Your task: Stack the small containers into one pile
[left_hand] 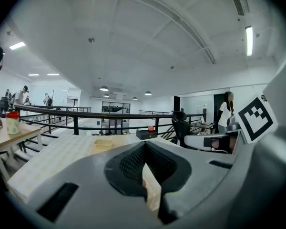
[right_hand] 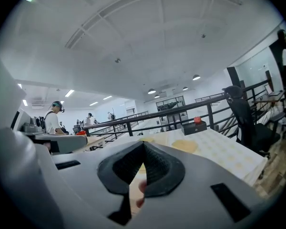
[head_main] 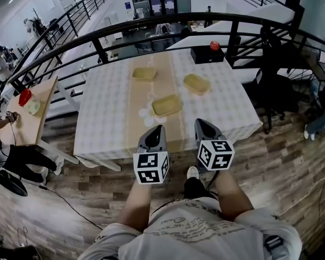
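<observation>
Three small tan containers lie apart on the checked table (head_main: 103, 118): one at the far left (head_main: 144, 73), one at the far right (head_main: 196, 83), and the nearest (head_main: 167, 105) in the middle. Both grippers hover over the table's near edge, short of the nearest container. My left gripper (head_main: 157, 128) has its jaws closed to a point with nothing between them. My right gripper (head_main: 200, 122) is shut and empty too. In the left gripper view the far left container (left_hand: 104, 141) shows beyond the jaws (left_hand: 144, 147). In the right gripper view the far right container (right_hand: 185, 145) shows beyond the jaws (right_hand: 143, 147).
A black box with a red button (head_main: 208, 53) stands at the table's far edge. A black railing (head_main: 151, 26) curves behind the table. A wooden side table (head_main: 27, 118) with a red-lidded cup (head_main: 25, 97) stands at left, an office chair (head_main: 276, 85) at right. People stand at far left.
</observation>
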`<action>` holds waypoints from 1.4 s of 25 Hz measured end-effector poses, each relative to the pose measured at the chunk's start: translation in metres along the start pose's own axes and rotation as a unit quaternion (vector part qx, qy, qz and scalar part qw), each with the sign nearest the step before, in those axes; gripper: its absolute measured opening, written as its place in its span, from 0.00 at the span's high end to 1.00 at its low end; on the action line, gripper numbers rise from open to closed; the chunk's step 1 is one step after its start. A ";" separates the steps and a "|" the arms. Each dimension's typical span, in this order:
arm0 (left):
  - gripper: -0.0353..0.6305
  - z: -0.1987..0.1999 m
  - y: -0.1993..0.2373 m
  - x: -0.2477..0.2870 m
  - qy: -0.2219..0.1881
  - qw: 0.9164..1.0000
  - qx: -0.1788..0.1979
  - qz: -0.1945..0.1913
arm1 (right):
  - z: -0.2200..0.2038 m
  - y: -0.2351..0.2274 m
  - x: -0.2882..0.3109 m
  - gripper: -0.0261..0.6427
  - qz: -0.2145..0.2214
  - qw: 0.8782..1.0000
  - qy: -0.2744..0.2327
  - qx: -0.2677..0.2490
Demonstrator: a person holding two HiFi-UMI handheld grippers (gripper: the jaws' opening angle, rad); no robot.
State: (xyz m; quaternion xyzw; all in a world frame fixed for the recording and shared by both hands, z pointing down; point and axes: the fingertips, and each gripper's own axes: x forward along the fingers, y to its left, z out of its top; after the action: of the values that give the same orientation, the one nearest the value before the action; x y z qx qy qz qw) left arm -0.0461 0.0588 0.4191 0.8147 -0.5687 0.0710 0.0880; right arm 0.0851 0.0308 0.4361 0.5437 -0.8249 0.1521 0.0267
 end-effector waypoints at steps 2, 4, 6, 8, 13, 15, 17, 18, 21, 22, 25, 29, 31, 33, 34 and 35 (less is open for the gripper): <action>0.95 0.002 -0.001 0.017 0.006 1.000 0.001 0.000 | 0.000 -0.011 0.012 0.97 0.000 1.000 0.008 0.001; 0.95 0.005 -0.001 0.037 0.010 1.000 0.001 0.001 | 0.003 -0.024 0.026 0.97 -0.002 1.000 0.012 -0.004; 0.95 0.010 -0.002 0.058 0.014 1.000 0.001 0.003 | 0.007 -0.038 0.040 0.97 -0.006 1.000 0.015 -0.015; 0.95 0.016 -0.001 0.079 0.016 1.000 0.002 0.009 | 0.013 -0.052 0.056 0.97 -0.005 1.000 0.020 -0.020; 0.95 0.037 0.010 0.131 0.011 1.000 -0.008 0.025 | 0.035 -0.080 0.102 0.97 0.007 0.999 0.028 -0.027; 0.95 0.045 0.014 0.152 0.010 0.999 -0.010 0.030 | 0.046 -0.091 0.121 0.97 0.012 0.999 0.029 -0.031; 0.95 0.054 0.017 0.170 0.008 0.999 -0.012 0.036 | 0.055 -0.100 0.138 0.97 0.018 0.999 0.032 -0.041; 0.95 0.058 0.019 0.177 0.006 0.999 -0.012 0.039 | 0.058 -0.103 0.147 0.97 0.021 0.998 0.034 -0.047; 0.95 0.065 0.025 0.195 0.003 0.999 -0.013 0.046 | 0.063 -0.112 0.169 0.97 0.028 0.997 0.040 -0.055; 0.95 0.064 0.028 0.199 0.004 0.999 -0.013 0.046 | 0.064 -0.115 0.175 0.97 0.028 0.997 0.041 -0.055; 0.95 0.057 0.038 0.207 0.015 0.999 -0.019 0.048 | 0.062 -0.119 0.185 0.97 0.025 0.997 0.046 -0.056; 0.95 0.054 0.058 0.210 0.019 0.998 -0.038 0.049 | 0.054 -0.118 0.198 0.97 0.019 0.996 0.061 -0.061; 0.95 0.054 0.067 0.212 0.020 0.998 -0.041 0.047 | 0.052 -0.117 0.205 0.97 0.017 0.996 0.066 -0.063; 0.95 0.051 0.075 0.215 0.027 0.998 -0.040 0.047 | 0.048 -0.116 0.213 0.97 0.015 0.995 0.076 -0.063; 0.95 0.048 0.079 0.217 0.031 0.998 -0.040 0.047 | 0.045 -0.115 0.217 0.97 0.017 0.994 0.084 -0.065; 0.95 0.045 0.083 0.218 0.034 0.998 -0.040 0.047 | 0.041 -0.114 0.221 0.97 0.021 0.993 0.092 -0.070</action>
State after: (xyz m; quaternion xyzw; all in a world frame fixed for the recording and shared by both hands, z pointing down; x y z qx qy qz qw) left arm -0.0481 -0.1788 0.4273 0.7802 -0.6051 0.0803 0.1367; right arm 0.1034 -0.2183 0.4691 0.5063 -0.8390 0.1442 0.1376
